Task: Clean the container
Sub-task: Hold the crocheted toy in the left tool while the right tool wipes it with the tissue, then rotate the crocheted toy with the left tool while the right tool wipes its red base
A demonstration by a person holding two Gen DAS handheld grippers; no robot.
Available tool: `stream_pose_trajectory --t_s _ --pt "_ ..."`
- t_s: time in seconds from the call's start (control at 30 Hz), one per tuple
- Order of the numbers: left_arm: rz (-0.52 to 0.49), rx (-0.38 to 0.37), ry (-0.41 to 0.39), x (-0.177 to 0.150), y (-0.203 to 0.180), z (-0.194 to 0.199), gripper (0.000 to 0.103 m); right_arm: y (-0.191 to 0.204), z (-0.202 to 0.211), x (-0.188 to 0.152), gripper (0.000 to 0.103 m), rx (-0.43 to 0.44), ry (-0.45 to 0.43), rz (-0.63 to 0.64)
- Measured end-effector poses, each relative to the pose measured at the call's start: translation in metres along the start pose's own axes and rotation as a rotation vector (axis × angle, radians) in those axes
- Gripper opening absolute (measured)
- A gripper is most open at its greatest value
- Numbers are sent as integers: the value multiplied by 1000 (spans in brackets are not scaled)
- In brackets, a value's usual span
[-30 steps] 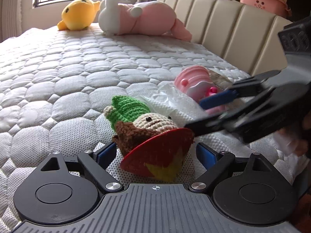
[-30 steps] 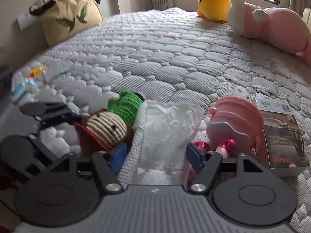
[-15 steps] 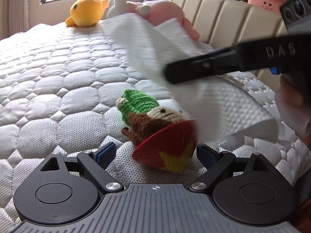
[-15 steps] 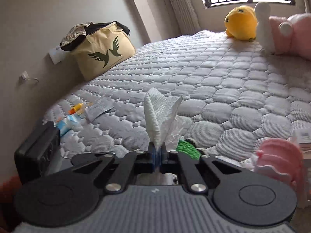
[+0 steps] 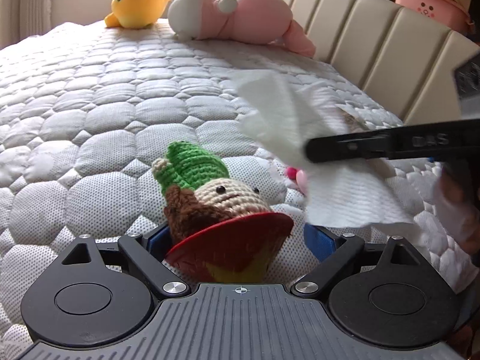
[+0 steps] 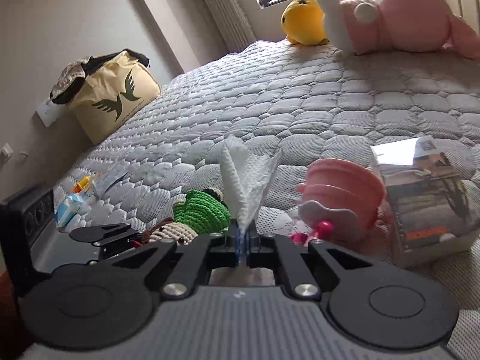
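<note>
A ribbed pink container (image 6: 342, 192) lies on its side on the quilted bed, just right of my right gripper (image 6: 243, 240). That gripper is shut on a white paper towel (image 6: 246, 177), which stands up from its fingertips. In the left wrist view the paper towel (image 5: 285, 126) hangs from the right gripper (image 5: 312, 150) and hides most of the container. My left gripper (image 5: 237, 240) is open, low over the bed. A crochet doll in a red pot (image 5: 222, 210) lies between its blue pads. The crochet doll (image 6: 201, 213) also shows left of the towel.
A printed box (image 6: 429, 198) sits right of the container. Yellow plush (image 5: 138, 3) and pink plush (image 5: 240, 21) lie at the far end by the padded headboard (image 5: 375, 45). A beige bag (image 6: 117, 96) and small packets (image 6: 81, 192) sit at the bed's left side.
The right gripper shut on the paper towel and lifted it off the bed, then swung it right and lower. The left gripper moved closer around the doll.
</note>
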State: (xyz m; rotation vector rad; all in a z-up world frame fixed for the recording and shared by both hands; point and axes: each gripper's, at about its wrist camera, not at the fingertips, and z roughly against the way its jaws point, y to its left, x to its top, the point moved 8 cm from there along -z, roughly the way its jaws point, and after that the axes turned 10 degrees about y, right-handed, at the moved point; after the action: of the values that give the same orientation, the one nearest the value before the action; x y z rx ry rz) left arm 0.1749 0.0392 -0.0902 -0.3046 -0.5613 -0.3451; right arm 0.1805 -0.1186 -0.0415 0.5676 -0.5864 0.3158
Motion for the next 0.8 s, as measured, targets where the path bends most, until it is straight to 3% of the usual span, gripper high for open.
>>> stream_pose_trajectory --t_s 0.17,0.23,0.3,0.37,0.47,0.57,0.7,0.77,0.8 --pt "135 -25 8 13 9 -22 94 -18 41 -14 5 32 -129 -74" --pt "151 4 -19 20 13 -25 76 -24 52 -21 5 43 -160 -96" --pt "31 86 -35 25 9 -23 71 -31 61 -24 5 39 -175 -118" --pt "-150 204 -46 27 1 -20 70 -39 68 -28 5 22 -183 -132" --pt "-492 445 -100 29 -11 -13 69 -45 73 -26 5 3 -199 -141" --pt "-710 555 -145 23 -24 -10 69 -45 73 -22 5 3 -213 -137" --pt "-718 429 -100 -7 -46 -20 71 -26 61 -17 5 19 -192 -79" --pt "-705 400 -140 -19 -57 -19 73 -13 54 -11 5 0 -178 -31" --pt "-687 383 -167 -22 -60 -15 82 -3 53 -10 5 -7 -175 -2"
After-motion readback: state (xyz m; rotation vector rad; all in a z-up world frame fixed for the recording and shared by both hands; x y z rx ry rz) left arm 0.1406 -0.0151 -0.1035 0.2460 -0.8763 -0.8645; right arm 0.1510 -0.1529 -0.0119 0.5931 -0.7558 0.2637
